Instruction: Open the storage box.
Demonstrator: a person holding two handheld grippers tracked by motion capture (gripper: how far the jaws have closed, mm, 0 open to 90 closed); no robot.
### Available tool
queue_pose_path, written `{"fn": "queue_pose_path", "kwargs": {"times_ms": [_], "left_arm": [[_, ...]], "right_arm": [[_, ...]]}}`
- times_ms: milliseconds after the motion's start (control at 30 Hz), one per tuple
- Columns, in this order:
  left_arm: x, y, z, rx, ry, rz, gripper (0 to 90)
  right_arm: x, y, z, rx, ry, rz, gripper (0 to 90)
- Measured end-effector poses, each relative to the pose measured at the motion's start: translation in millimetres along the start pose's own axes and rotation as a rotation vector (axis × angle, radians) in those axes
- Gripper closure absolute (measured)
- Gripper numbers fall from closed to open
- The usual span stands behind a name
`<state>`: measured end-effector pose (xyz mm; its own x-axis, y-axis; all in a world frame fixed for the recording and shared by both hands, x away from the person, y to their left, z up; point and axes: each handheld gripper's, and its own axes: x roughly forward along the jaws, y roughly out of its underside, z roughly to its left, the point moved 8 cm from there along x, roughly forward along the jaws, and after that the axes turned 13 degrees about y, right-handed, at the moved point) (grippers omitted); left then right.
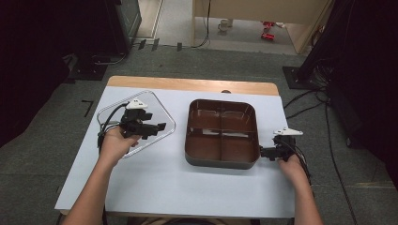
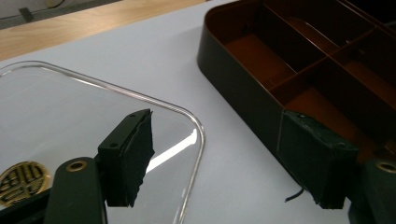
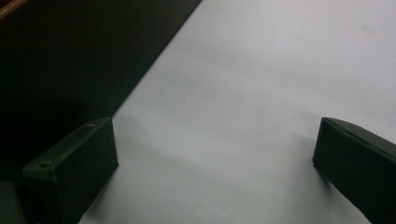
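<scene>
Clear lid [image 1: 136,123] lies flat on the table [image 1: 164,187], well left of the brown box [image 1: 222,133], which sits open with four bare compartments. Risk here: that lid is thin, slick and flat, so a regrab at its rim could skid it across the sheet or off the near edge. Left tongs [image 2: 224,158] hover above the lid's corner, spread wide, nothing between them. Right tongs [image 3: 215,177] rest beside the box's right wall, wide too, gripping nothing, box wall just off one pad
</scene>
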<state>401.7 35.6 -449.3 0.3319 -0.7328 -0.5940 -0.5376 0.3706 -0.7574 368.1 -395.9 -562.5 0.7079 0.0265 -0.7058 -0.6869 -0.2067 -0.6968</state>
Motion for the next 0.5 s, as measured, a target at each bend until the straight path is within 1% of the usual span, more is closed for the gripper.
{"fn": "queue_pose_path", "kwargs": {"times_ms": [67,100,133,200,367,500], "left_arm": [[4.0,2.3,-4.7,0.024,0.005,-0.008,25.5],[7.3,4.9,-8.0,0.042,0.018,-0.014,25.5],[10.5,7.8,-10.0,0.048,0.023,-0.015,25.3],[17.4,15.4,-12.6,0.061,0.025,-0.001,24.7],[31.6,31.7,-20.0,0.061,0.043,0.030,24.6],[37.5,38.7,-25.0,0.071,0.045,0.045,24.3]], "right_arm": [[0.0,0.0,0.0,0.000,0.000,0.000,0.0],[0.0,0.0,0.0,0.000,0.000,0.000,0.0],[0.0,0.0,0.0,0.000,0.000,0.000,0.0],[0.0,0.0,0.0,-0.001,-0.001,0.000,0.0],[0.0,0.0,0.0,0.000,0.000,0.000,0.0],[-0.1,0.0,0.1,0.002,-0.001,0.001,0.0]]}}
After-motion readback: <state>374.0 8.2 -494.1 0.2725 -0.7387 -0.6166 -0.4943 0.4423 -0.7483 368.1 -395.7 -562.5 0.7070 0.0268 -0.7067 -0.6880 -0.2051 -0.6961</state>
